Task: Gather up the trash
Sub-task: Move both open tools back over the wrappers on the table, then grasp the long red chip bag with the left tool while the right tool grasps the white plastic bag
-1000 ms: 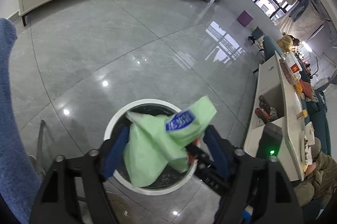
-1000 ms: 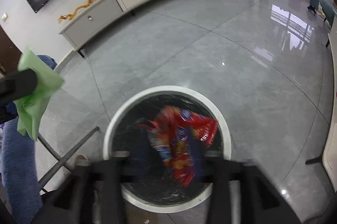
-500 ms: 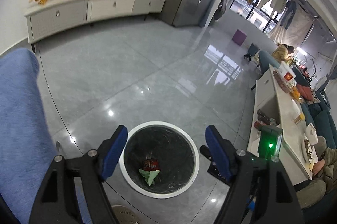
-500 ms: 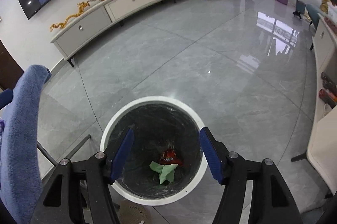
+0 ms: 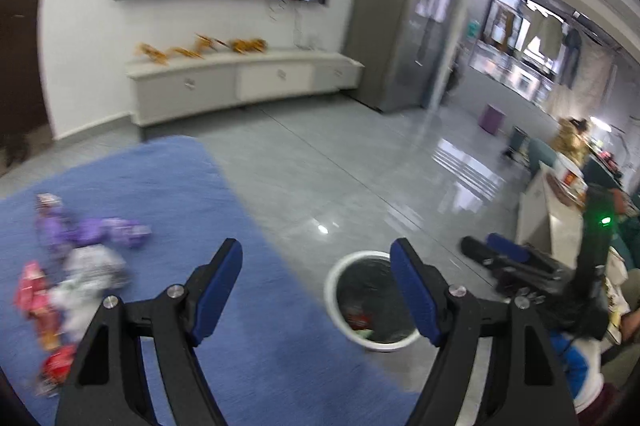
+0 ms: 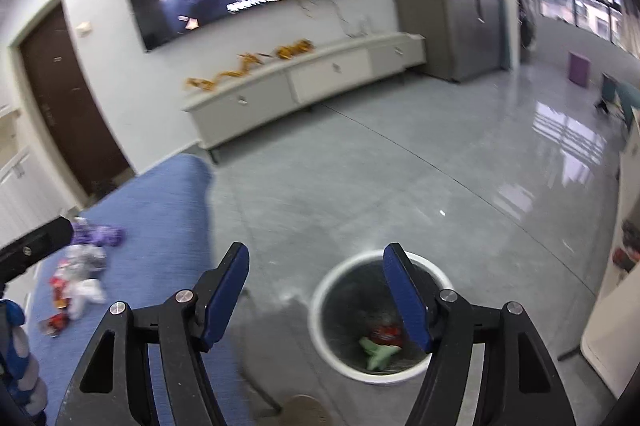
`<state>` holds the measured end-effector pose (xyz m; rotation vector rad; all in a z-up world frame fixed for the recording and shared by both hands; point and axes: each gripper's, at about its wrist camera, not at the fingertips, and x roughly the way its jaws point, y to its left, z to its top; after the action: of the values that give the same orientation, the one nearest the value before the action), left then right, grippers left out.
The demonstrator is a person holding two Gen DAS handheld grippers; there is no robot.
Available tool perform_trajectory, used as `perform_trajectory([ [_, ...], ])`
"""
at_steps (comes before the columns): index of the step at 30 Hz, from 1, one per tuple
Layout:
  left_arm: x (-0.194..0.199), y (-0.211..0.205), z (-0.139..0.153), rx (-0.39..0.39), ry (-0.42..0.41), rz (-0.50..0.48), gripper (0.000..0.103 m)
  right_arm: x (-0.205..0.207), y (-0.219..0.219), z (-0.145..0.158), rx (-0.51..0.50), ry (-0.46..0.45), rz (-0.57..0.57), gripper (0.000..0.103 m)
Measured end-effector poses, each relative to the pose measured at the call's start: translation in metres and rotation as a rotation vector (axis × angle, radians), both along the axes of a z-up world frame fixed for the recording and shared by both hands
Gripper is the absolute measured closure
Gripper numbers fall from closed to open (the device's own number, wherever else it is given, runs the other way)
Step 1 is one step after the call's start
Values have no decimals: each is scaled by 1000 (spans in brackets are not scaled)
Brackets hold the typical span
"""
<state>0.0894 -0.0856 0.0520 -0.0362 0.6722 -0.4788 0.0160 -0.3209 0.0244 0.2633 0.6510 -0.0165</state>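
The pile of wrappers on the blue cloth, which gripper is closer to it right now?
Left. The left gripper hangs over the blue cloth, with the wrapper pile just beside it. The right gripper sits farther off, beside the white bin. Both jaws are open and empty.

The black plastic tongs [image 5: 316,290] carry blue pads [image 5: 218,292]. A round white-rimmed bin [image 6: 320,310] has a black liner holding a green wrapper [image 6: 376,350] and a red one [image 6: 386,333]. The plain blue cloth tabletop [image 5: 160,193] bears purple [image 5: 86,230], white [image 5: 90,266] and red [image 5: 32,292] wrappers. The glossy floor [image 6: 400,165] is grey.
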Motion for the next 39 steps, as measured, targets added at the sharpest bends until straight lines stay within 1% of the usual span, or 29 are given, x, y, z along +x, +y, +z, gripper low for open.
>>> perform_trajectory([
  [2, -14, 35, 8, 4, -28, 75, 28, -5, 18, 10, -7, -23, 32, 35],
  [4, -28, 71, 14, -12, -51, 151, 28, -10, 36, 20, -23, -46, 67, 35],
  [9, -59, 153, 20, -35, -104, 348, 28, -25, 79, 36, -49, -94, 149, 35],
  [11, -67, 175, 21, -37, -117, 407, 28, -29, 94, 41, -52, -114, 180, 35],
  [13, -75, 200, 18, -62, -113, 454, 28, -34, 107, 44, -46, -131, 212, 34],
  [15, -80, 218, 16, -86, -112, 478, 28, -35, 115, 46, -38, -140, 233, 33],
  [18, -92, 233, 13, -87, -104, 492, 28, -35, 122, 45, -20, -148, 265, 33],
  [20, -99, 248, 9, -98, -91, 523, 28, -36, 122, 45, -10, -154, 280, 33],
  [23, -108, 270, 2, -94, -79, 576, 28, -36, 120, 45, 1, -167, 298, 33],
  [28, -115, 291, -10, -76, -67, 632, 28, -32, 120, 38, 24, -163, 324, 33],
  [31, -111, 299, -18, -99, -35, 622, 28, -20, 123, 31, 25, -142, 351, 33],
  [35, -91, 305, -36, -137, 31, 575, 28, -4, 132, 22, 27, -110, 391, 33],
  [39, -73, 297, -59, -118, 78, 499, 28, 20, 155, 8, 22, -66, 449, 33],
])
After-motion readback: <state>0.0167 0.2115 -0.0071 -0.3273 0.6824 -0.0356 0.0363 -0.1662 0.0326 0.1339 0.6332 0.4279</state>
